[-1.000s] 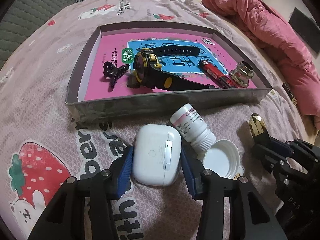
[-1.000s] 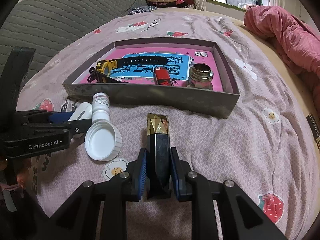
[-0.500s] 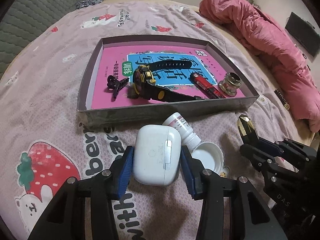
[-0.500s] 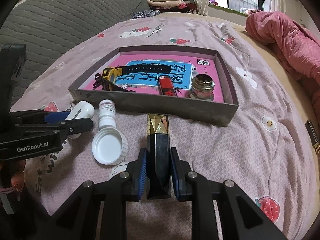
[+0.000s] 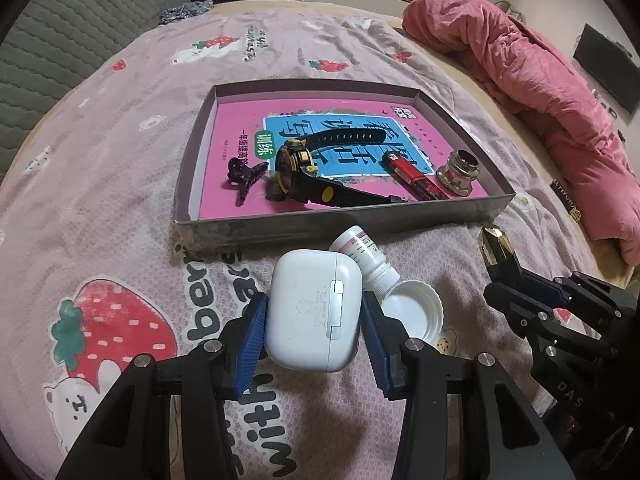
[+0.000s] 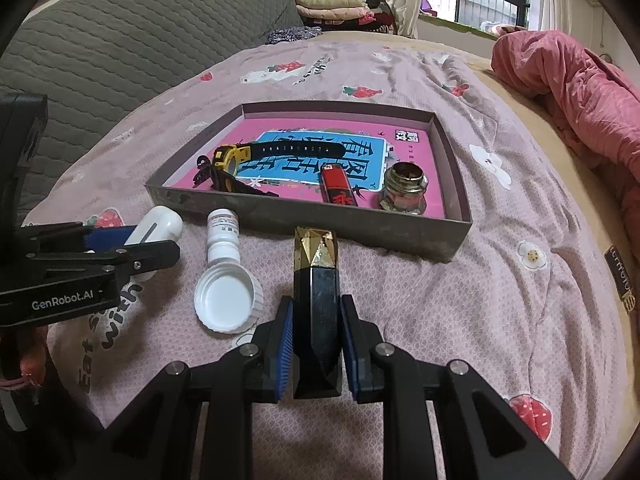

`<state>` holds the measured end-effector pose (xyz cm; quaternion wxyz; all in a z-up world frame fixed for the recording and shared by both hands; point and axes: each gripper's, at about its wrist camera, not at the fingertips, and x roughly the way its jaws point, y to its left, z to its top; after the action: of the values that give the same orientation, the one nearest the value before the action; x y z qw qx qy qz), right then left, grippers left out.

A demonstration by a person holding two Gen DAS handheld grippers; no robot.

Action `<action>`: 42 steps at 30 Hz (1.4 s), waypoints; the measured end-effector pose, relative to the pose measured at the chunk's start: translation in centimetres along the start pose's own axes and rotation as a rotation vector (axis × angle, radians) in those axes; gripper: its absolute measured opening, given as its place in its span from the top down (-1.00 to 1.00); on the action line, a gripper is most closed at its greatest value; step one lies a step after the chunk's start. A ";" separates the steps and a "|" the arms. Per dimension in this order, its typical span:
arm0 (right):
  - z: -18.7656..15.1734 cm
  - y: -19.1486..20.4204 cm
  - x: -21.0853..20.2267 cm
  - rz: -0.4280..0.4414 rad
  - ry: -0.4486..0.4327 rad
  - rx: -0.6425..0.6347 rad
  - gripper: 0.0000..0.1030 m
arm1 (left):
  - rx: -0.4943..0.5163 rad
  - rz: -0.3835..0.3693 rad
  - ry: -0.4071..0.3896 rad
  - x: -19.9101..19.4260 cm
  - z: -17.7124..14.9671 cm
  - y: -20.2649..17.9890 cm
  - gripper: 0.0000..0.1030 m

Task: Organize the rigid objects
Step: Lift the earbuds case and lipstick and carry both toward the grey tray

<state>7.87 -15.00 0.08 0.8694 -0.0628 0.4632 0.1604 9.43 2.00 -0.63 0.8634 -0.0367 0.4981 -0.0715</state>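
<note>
- The left gripper (image 5: 313,330) is clamping a white earbud case (image 5: 314,309), its blue pads (image 5: 252,344) pressing on the case's two sides.
- The right gripper (image 6: 316,346) is squeezing a black lipstick tube (image 6: 316,316) with a faceted gold tip, its jaws nearly together around the slim body.
- Both grippers are pointing steeply down toward the bed, the left one sitting at the left edge of the right wrist view with the case sticking out of it.
- A small white pill bottle (image 6: 223,236) is lying open on the bedspread, just beside its upturned white cap (image 6: 228,297), between the two grippers.
- A shallow grey box (image 5: 320,232) with a pink printed floor is resting on the bed just beyond them, holding a black and yellow watch (image 5: 304,168), a black hair clip (image 5: 244,178), a red lighter (image 5: 412,180) and a small glass jar (image 5: 458,172).
- The pink strawberry-print bedspread (image 5: 120,200) is covering the bed, with a crumpled red quilt (image 5: 540,92) at the right, a grey quilted headboard (image 6: 132,48) at the left, and folded clothes by a window behind.
</note>
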 end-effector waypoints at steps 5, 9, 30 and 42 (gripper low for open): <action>0.0 0.0 -0.1 -0.005 0.003 0.001 0.56 | 0.008 0.009 -0.009 -0.5 0.0 -0.3 0.08; 0.5 0.0 -0.1 -0.010 0.002 0.001 0.56 | 0.020 0.021 -0.029 -1.2 0.2 -0.6 0.08; 4.7 0.4 -1.3 -0.048 -0.056 0.005 0.56 | 0.024 0.062 -0.115 -3.6 2.3 -0.7 0.08; 6.6 -0.2 -1.3 -0.056 -0.082 0.012 0.56 | 0.016 0.094 -0.125 -3.4 4.3 -0.6 0.08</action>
<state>12.43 -13.77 4.88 0.8921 -0.0640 0.4262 0.1357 11.42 1.93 4.53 0.8955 -0.0107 0.4438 -0.0326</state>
